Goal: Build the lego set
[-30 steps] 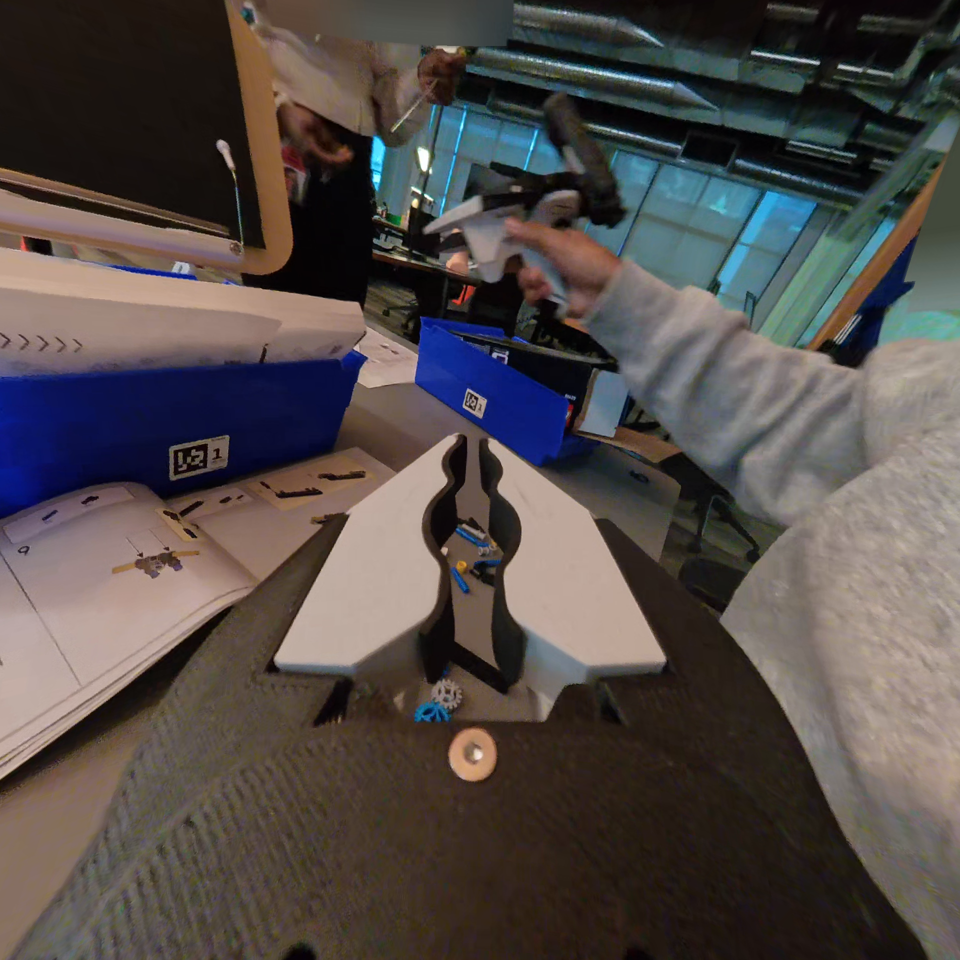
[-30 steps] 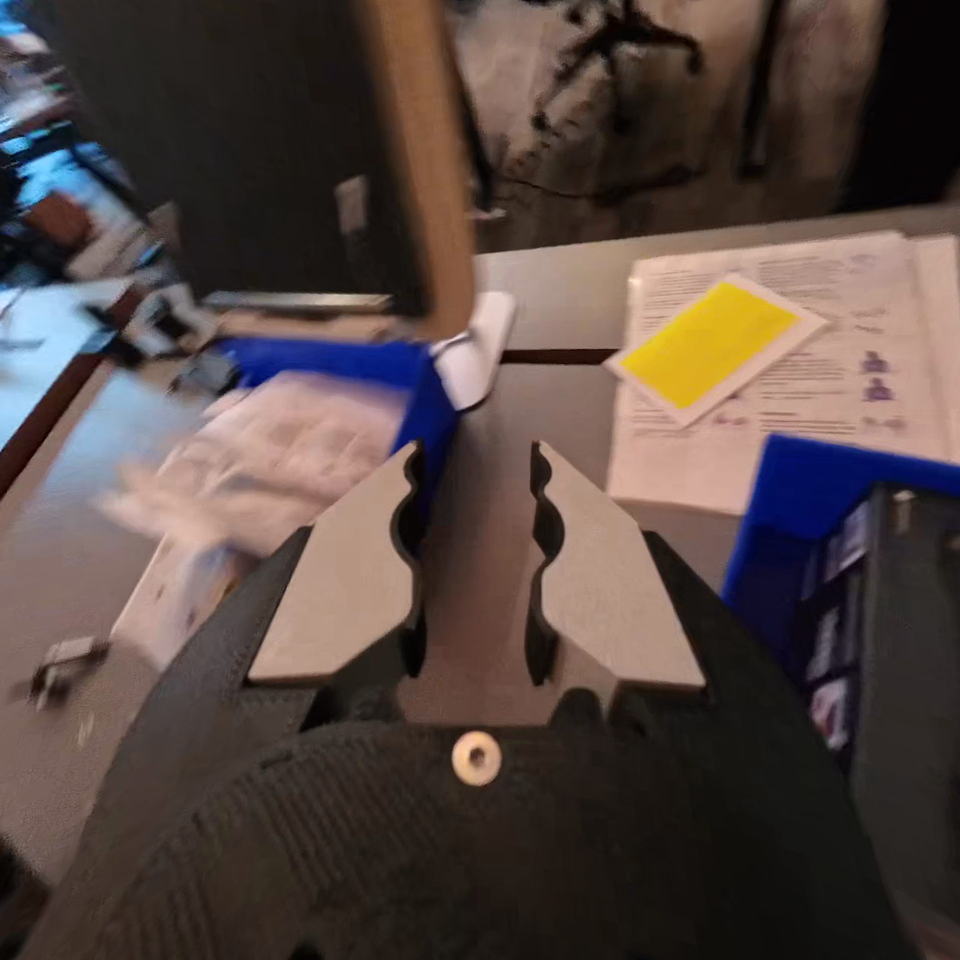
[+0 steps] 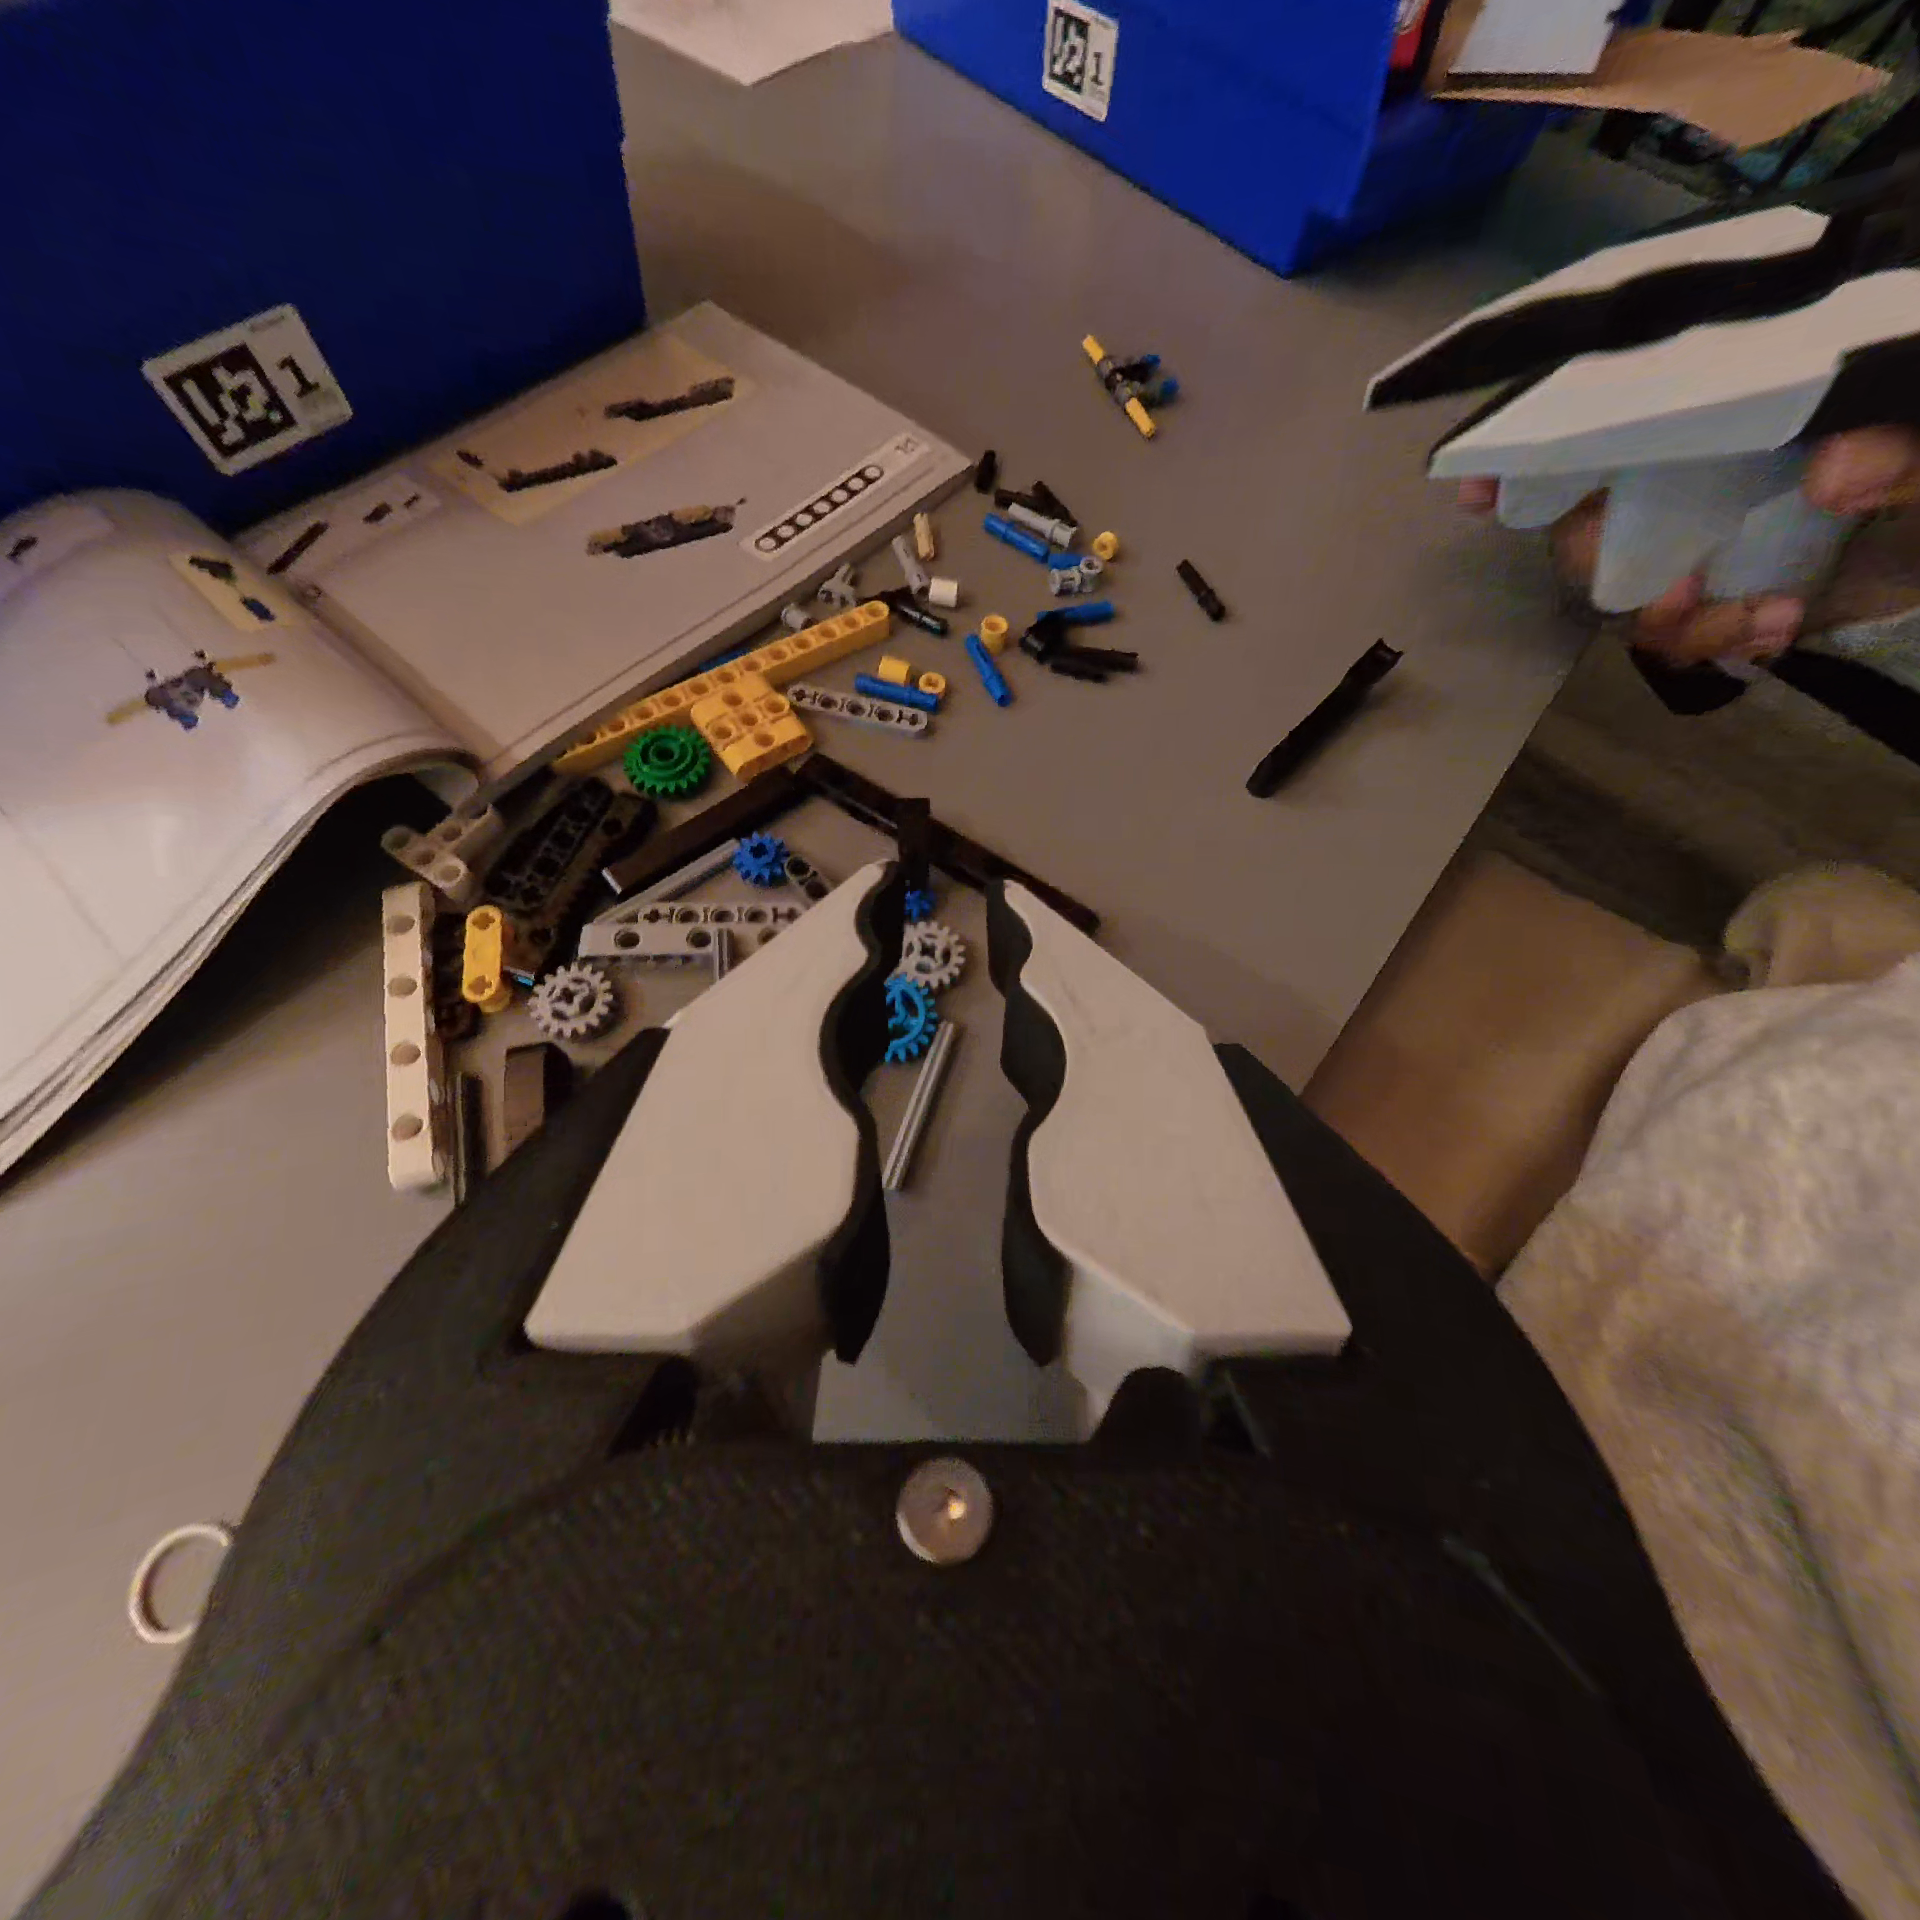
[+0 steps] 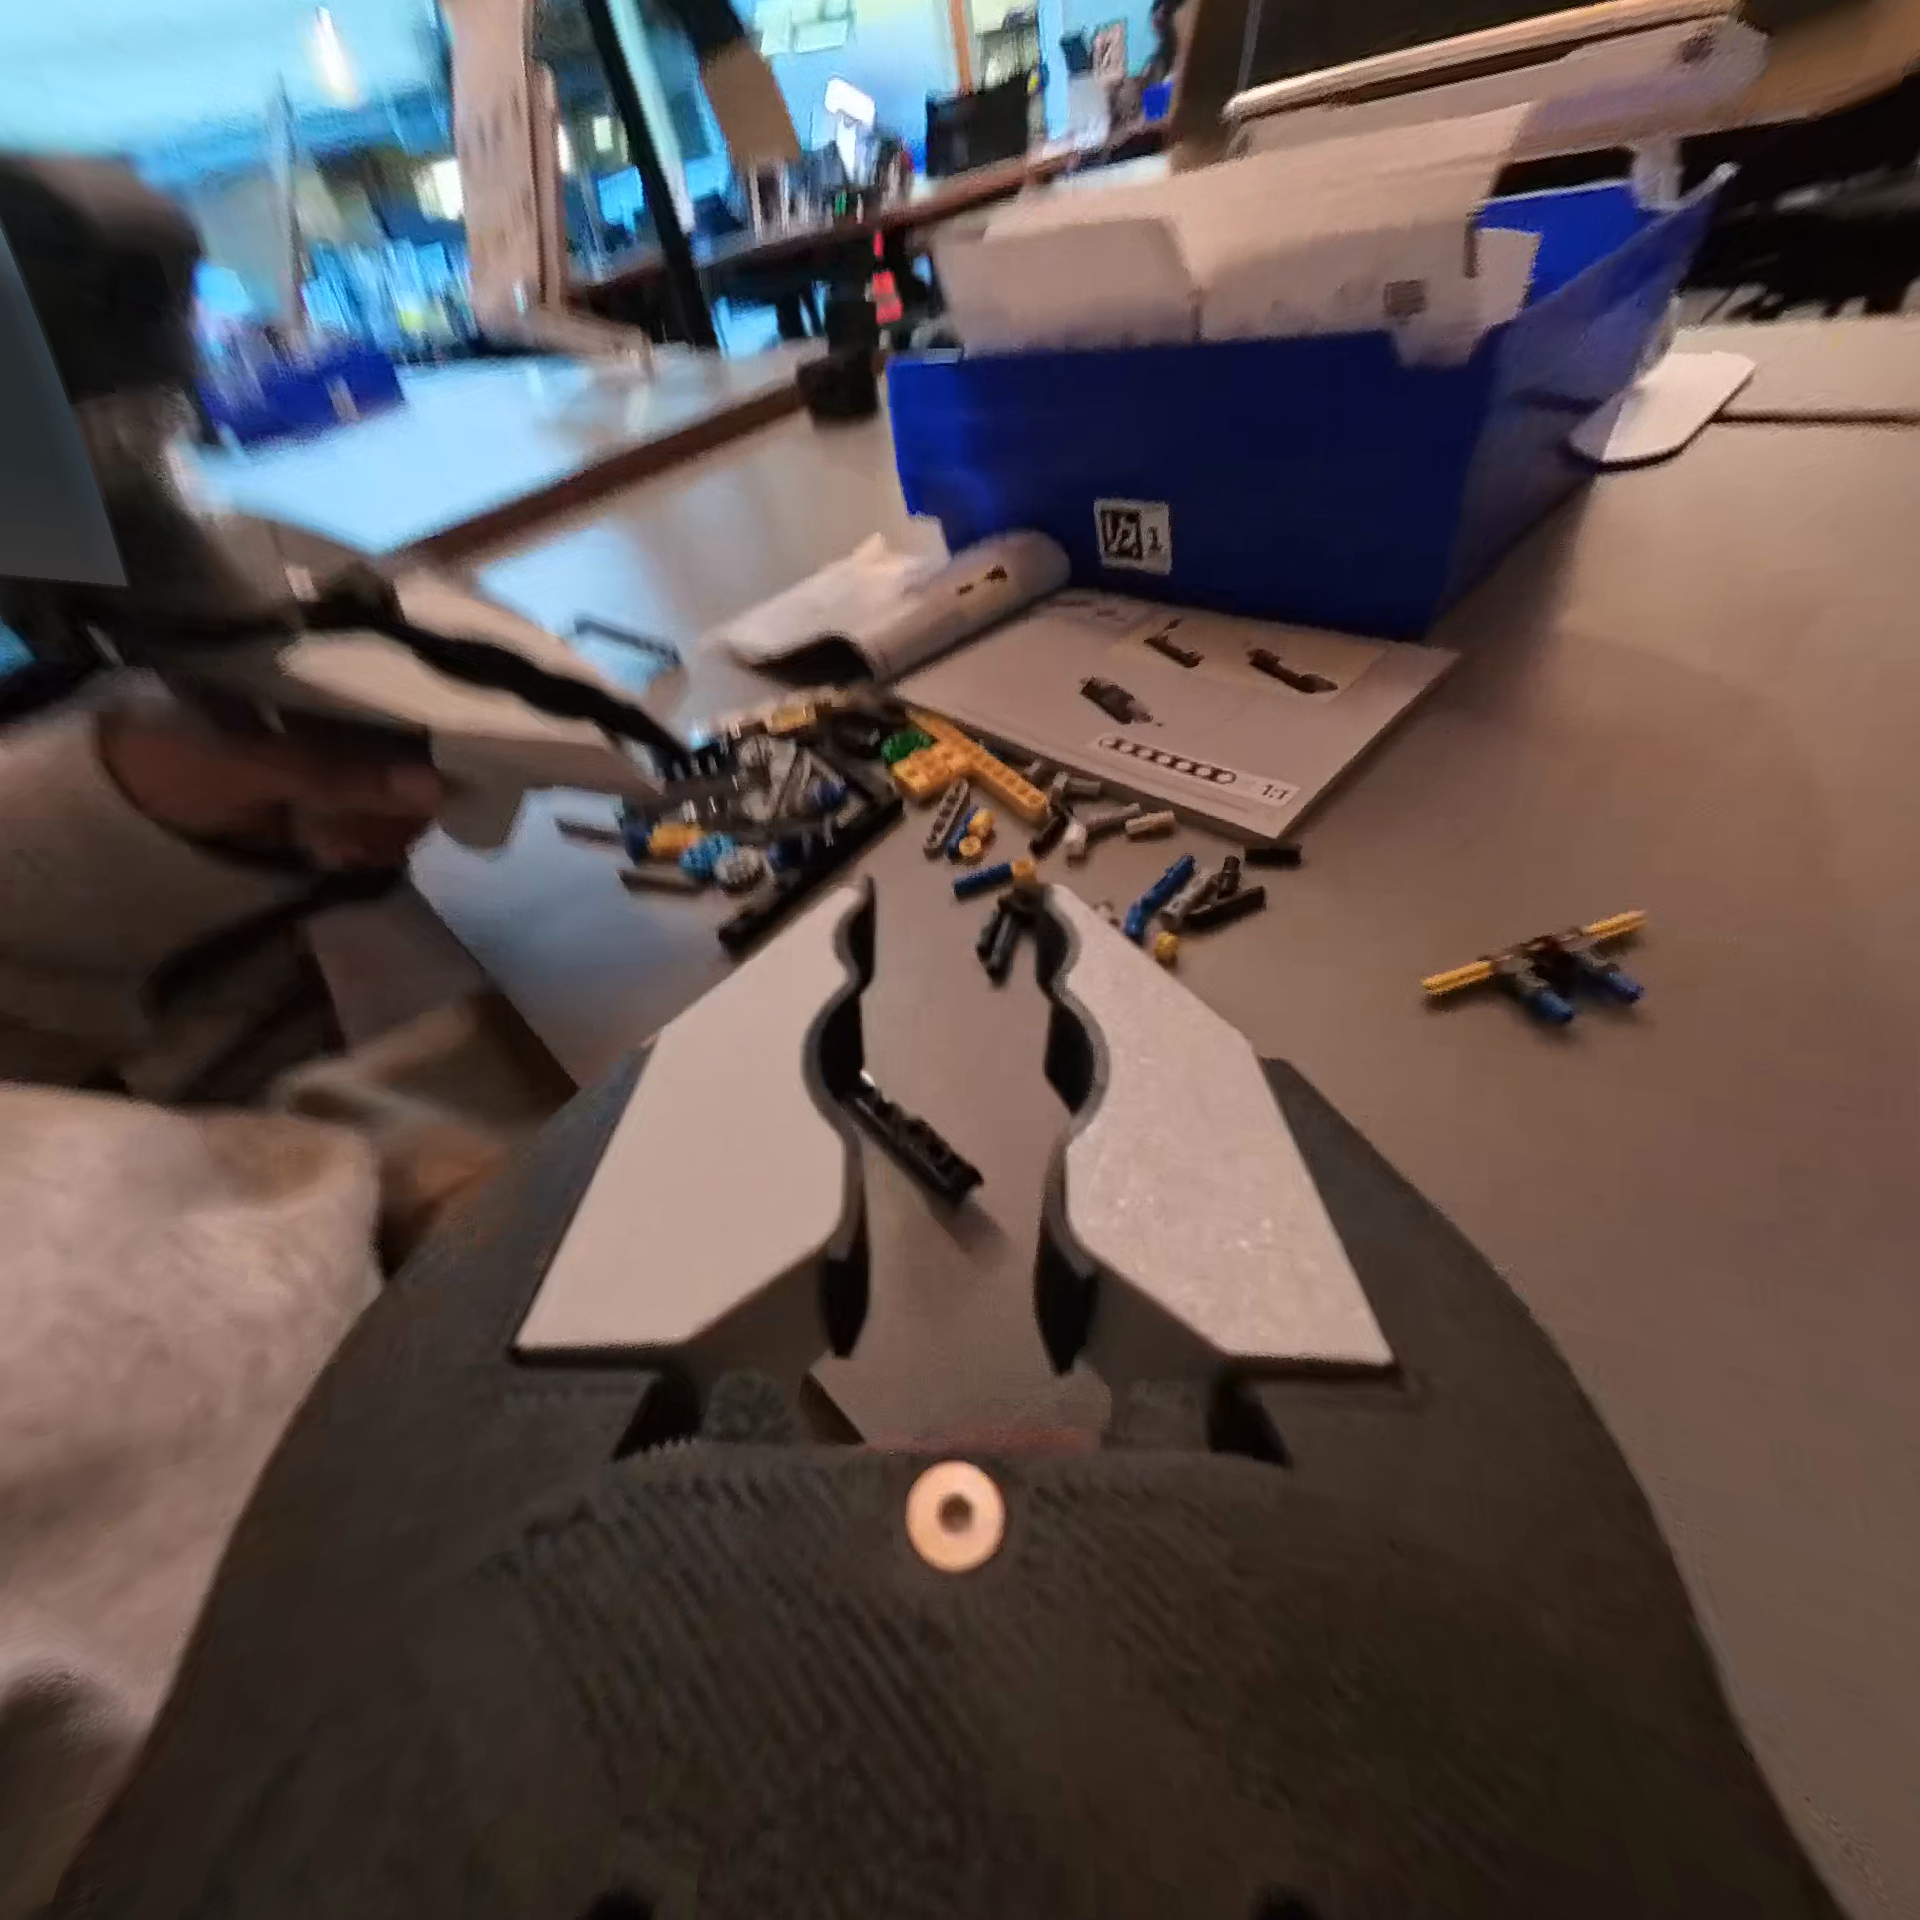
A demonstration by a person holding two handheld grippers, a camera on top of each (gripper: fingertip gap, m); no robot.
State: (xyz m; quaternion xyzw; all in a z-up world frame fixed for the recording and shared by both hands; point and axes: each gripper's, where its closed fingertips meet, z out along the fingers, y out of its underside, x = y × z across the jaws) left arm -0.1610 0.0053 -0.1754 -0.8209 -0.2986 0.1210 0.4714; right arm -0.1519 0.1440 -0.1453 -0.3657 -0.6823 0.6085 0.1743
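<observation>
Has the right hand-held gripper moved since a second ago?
Yes. The right hand-held gripper came down from mid-air toward the table: it now points low over the loose Lego pieces before the blue bin, jaws open.

Left wrist view: the instruction booklet (image 3: pixel 312 644) is cut off by the left edge, and its lifted pages hide part of the yellow beam (image 3: pixel 727 686). The left gripper (image 3: pixel 940 904) covers part of the loose-parts pile (image 3: pixel 582 935). The right gripper (image 3: pixel 1621 343) runs out of frame at right, blurred. Right wrist view: the background is smeared; the small pins (image 4: pixel 1195 894) are too small to identify; the black piece (image 4: pixel 914 1143) is partly hidden behind a finger.
</observation>
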